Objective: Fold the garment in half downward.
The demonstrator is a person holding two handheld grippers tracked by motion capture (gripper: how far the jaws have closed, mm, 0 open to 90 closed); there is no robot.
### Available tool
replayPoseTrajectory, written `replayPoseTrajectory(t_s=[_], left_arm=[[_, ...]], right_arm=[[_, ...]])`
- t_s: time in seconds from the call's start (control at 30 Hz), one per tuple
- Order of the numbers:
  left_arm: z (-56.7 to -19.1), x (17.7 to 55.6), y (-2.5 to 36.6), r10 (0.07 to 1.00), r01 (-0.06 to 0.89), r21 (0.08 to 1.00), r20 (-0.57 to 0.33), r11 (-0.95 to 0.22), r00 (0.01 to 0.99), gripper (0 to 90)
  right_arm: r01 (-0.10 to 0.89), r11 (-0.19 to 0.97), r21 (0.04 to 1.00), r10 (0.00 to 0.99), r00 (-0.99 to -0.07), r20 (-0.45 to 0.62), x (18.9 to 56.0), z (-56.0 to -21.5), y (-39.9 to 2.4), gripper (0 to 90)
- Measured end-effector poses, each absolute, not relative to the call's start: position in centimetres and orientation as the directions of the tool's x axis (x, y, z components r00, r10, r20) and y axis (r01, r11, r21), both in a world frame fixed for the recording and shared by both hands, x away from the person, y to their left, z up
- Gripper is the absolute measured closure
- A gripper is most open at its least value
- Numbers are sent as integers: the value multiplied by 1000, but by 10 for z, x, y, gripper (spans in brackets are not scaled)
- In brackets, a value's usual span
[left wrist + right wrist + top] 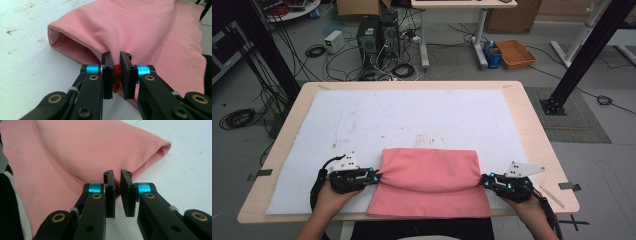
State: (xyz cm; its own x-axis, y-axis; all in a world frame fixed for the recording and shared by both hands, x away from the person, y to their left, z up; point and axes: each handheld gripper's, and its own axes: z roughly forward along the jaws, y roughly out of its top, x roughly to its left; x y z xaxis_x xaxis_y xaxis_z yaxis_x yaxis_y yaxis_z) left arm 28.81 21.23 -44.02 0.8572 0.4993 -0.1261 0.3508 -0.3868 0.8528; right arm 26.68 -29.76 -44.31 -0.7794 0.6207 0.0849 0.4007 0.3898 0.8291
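Note:
A pink cloth (429, 182) lies folded at the near middle of the table, its front edge hanging over the table's rim. My left gripper (375, 176) is shut on the cloth's left edge; in the left gripper view the pink cloth (140, 32) is bunched between the jaws of the left gripper (117, 72). My right gripper (484, 181) holds the cloth's right edge. In the right gripper view the jaws of the right gripper (118, 191) stand close together with a fold of the pink cloth (75, 152) pinched between them.
A white mat (412, 117) covers most of the wooden table (532, 120). Beyond the far edge the floor holds computer towers (377, 35), cables, a blue box and an orange tray (515, 53). Black frame posts (584, 55) stand at the right and left.

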Motion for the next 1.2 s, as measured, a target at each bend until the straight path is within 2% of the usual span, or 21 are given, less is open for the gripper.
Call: replayPoseTrajectory(t_s=[0.37,0.7,1.03,1.07,1.13,1.2], left_arm=[[-437,263,221,447,357,854,-169,-379,878,816],[-443,238,219,394,355,841,-188,-409,900,815],[-445,229,223,394,371,836,-207,-403,895,808],[-445,230,222,404,377,835,-208,-400,891,765],[-445,233,223,451,405,830,-214,-383,866,579],[-444,237,225,476,415,833,-217,-366,853,478]], right_arm=[[384,358,851,610,-786,98,236,-424,-304,837],[398,366,841,616,-782,101,195,-438,-309,836],[395,361,845,609,-786,107,185,-439,-315,826],[392,365,844,601,-792,109,185,-439,-315,785],[390,357,849,611,-785,103,185,-439,-317,594],[393,326,860,626,-771,115,187,-437,-320,528]])
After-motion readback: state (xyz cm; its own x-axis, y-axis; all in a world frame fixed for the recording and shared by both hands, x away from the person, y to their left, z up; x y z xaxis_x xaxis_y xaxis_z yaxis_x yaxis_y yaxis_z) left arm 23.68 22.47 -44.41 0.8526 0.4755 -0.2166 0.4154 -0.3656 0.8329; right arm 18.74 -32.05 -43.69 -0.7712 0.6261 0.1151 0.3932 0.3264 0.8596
